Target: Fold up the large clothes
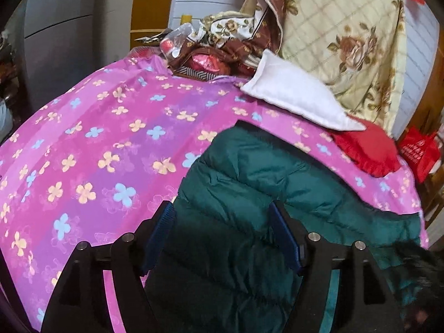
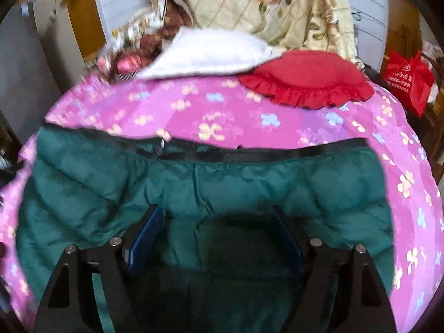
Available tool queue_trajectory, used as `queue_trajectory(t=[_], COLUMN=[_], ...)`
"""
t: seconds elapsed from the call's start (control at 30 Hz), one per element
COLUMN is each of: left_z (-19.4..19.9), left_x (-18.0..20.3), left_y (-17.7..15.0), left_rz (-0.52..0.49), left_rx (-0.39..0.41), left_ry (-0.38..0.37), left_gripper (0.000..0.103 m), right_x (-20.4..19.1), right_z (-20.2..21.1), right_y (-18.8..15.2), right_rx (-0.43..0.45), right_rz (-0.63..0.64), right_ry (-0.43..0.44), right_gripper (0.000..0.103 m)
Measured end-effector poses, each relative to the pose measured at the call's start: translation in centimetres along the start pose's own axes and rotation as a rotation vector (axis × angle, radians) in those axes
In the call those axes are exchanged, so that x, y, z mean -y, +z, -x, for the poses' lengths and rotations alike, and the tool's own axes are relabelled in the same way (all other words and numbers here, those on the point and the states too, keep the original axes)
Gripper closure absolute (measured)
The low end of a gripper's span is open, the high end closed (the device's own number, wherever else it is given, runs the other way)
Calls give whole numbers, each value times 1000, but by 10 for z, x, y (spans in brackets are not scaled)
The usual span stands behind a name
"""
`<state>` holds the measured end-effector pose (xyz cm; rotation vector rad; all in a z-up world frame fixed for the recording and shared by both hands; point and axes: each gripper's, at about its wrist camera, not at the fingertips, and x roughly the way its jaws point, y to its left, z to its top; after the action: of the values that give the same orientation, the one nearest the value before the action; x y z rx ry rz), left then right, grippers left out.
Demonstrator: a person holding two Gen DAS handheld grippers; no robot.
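We see a bed covered by a pink and purple striped sheet printed with yellow and blue flowers (image 1: 105,138). On it lies a dark green quilted puffer jacket (image 1: 249,183), spread flat across the near part of the bed. A black band (image 2: 277,149) edges the jacket's far side in the right wrist view.

Our left gripper (image 1: 222,233) hangs over the jacket's left portion. Its two blue-padded fingers (image 1: 162,233) stand wide apart, with green fabric showing between them and nothing clamped.

Our right gripper (image 2: 219,236) sits low over the middle of the jacket. Its fingers (image 2: 144,241) are also spread apart, with padded fabric filling the gap between them; we cannot tell whether the tips touch the cloth. This view is somewhat blurred.

Beyond the jacket, near the head of the bed, a white rectangular pillow (image 1: 294,97) partly overlaps a red cushion with a ruffled edge (image 2: 308,80). Behind them rises a cream quilted blanket with brown rose prints (image 1: 347,36), beside a heap of brown floral cloth (image 1: 244,33). A red shopping bag with white lettering (image 2: 408,80) stands off the bed's right side.
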<state>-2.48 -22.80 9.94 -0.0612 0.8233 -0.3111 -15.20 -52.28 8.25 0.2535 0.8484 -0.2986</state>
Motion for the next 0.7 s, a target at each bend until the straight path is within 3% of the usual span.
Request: queue_trajectory(t=[0.13, 0.3, 0.37, 0.53, 0.7], left_z=[-25, -41, -47, -55, -56], left_x=[4, 3, 4, 4, 5], left_y=[0, -2, -2, -4, -6], left_rz=[-6, -1, -8, 11, 4], left_rx=[-58, -86, -91, -93, -84], left_ry=[50, 62, 73, 86, 95], left_gripper=[50, 48, 46, 43, 43], right_x=[22, 56, 68, 77, 75], right_z=[24, -5, -24, -39, -21], right_y=[0, 4, 1, -3, -2], right_rx=[54, -30, -65, -34, -32], right_rz=[15, -6, -44, -94, -109], right_ry=[-74, -174, -155, -134, -122], right_gripper=[21, 21, 19, 15, 15])
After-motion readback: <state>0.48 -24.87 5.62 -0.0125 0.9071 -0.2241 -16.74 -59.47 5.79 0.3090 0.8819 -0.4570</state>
